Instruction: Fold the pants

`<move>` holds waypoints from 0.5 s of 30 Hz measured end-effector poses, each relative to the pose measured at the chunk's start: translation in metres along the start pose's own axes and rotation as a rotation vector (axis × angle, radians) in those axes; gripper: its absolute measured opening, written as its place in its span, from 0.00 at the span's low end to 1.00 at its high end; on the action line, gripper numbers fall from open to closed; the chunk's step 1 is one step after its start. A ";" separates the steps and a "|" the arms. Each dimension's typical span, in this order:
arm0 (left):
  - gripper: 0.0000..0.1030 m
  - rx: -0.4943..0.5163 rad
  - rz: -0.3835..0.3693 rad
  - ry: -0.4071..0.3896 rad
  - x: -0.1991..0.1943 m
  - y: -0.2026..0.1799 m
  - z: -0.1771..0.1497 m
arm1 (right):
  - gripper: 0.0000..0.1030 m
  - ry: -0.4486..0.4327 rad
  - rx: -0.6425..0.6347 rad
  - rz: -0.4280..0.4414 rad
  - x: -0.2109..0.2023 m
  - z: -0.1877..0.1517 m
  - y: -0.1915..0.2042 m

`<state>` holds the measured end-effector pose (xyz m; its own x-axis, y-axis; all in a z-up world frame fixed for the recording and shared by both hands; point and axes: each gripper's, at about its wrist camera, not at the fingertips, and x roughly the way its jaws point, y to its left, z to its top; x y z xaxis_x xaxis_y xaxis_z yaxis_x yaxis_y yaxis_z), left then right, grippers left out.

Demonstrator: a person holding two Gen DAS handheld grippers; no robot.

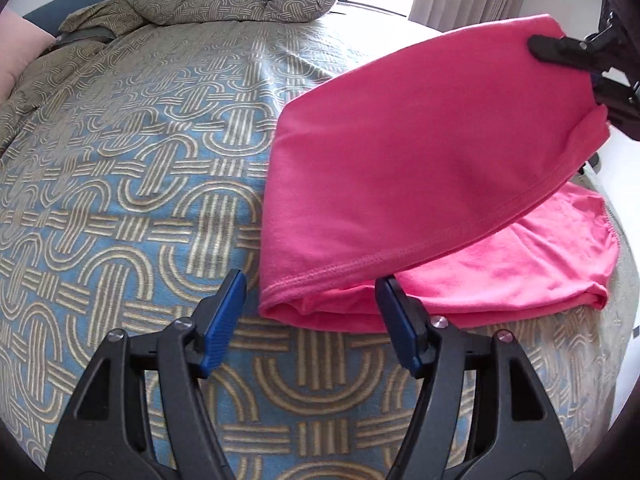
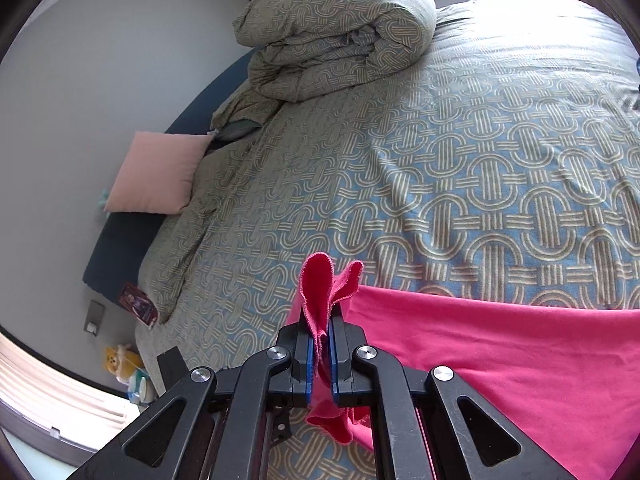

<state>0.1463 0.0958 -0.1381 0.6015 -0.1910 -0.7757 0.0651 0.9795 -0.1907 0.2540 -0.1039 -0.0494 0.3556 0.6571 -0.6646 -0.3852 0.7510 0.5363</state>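
Pants (image 1: pixel 420 168): pink, near the bed's (image 1: pixel 140 184) edge; lower layer flat on the cover, upper layer lifted over it.
Right fingers (image 2: pixel 320 344): clamped on a bunched hem of the pants, cloth sticking up between my pads and hanging below.
Left fingers (image 1: pixel 312 308): spread wide, holding nothing, just short of the folded edge lying on the bed.
Duvet (image 2: pixel 340 32): rolled up at the bed's far end.
Pillow (image 2: pixel 160 172): pink, at the headboard side.
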 end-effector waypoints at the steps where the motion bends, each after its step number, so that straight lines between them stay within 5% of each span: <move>1: 0.67 0.004 -0.016 0.000 -0.001 -0.002 0.000 | 0.04 0.001 0.000 0.002 0.000 0.000 0.000; 6: 0.73 0.129 0.167 0.004 0.017 -0.018 0.001 | 0.04 0.000 -0.017 0.027 -0.001 0.000 0.009; 12: 0.72 0.000 0.246 -0.018 0.011 0.006 0.003 | 0.04 -0.032 -0.027 0.026 -0.014 0.000 0.015; 15: 0.70 -0.075 0.188 -0.027 0.003 0.019 -0.001 | 0.04 -0.047 0.006 0.018 -0.024 -0.001 0.003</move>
<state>0.1484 0.1137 -0.1441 0.6188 -0.0023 -0.7855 -0.1090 0.9901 -0.0888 0.2438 -0.1179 -0.0320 0.3880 0.6727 -0.6300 -0.3866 0.7393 0.5513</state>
